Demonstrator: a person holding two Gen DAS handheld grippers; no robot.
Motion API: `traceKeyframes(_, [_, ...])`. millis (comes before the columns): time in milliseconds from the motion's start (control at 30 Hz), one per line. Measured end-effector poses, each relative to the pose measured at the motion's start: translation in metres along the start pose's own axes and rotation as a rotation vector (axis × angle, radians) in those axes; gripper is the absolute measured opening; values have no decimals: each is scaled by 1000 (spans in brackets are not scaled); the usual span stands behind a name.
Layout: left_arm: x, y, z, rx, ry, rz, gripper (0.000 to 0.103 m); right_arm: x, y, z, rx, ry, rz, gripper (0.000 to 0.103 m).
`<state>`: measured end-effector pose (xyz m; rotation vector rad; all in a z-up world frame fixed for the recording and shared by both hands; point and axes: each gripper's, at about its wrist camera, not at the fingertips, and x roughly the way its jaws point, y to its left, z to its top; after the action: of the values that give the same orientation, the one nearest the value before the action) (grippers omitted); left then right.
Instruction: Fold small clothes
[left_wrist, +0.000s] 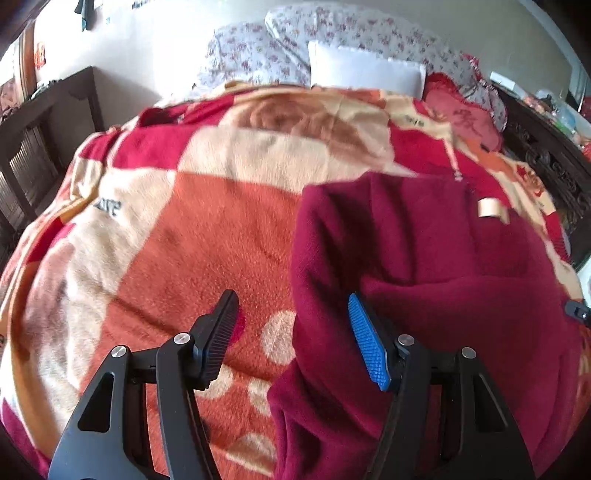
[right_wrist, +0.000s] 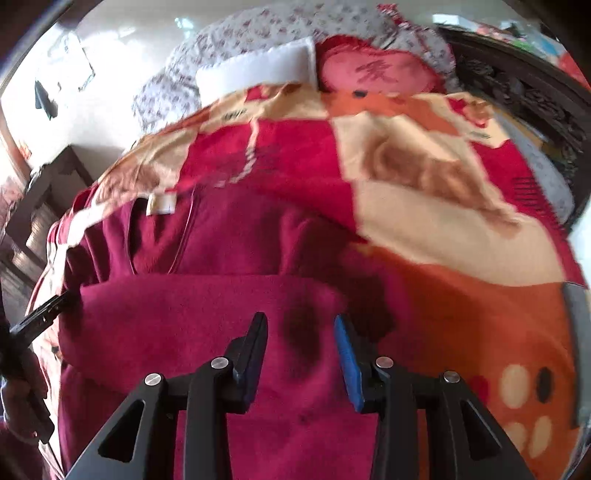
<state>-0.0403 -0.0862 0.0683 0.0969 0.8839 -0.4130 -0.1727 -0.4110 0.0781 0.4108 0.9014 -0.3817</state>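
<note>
Where it lies folded, maroon fleece garment (right_wrist: 207, 310), pale label (right_wrist: 159, 204), patterned blanket (left_wrist: 207, 229)

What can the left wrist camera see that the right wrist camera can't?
Only the left wrist view shows the blanket's dark lettering and the left gripper open, with the garment's edge between its fingers. Only the right wrist view shows the red pillow's character clearly, and the right gripper open over the folded part. Both show the dark red garment with its white tag, the white pillow and the checked blanket.
</note>
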Motion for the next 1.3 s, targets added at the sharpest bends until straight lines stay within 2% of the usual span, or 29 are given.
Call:
traceKeyframes(100, [-19,-6,-2,0,-34,-29,62,-27,-20,-12,50,-12,4,47])
traceKeyframes(233, [-31,-23,-10,21,-25,-83,62,-38,-39,-36,104,36,15,47])
traceKeyframes(400, [-35,-49,-22,92,-9,-70,62,-47,-44,-63,137,27,14,47])
traceKeyframes(567, [-45,-59,-34,91,-12,-62,62,-57,-21,-76,127,6,81,47])
traceKeyframes(733, [-54,-62,-44,82,5,-77,62,-64,4,-77,67,-2,80,47])
traceKeyframes(867, [-60,-63,-54,67,44,-89,62,-68,11,-80,79,0,103,47])
traceKeyframes(1167, [-70,-61,-96,-77,220,-238,62,-70,29,-88,57,45,87,47])
traceKeyframes(1300, [-77,-69,-114,-60,280,-270,62,-72,40,-87,42,62,75,47])
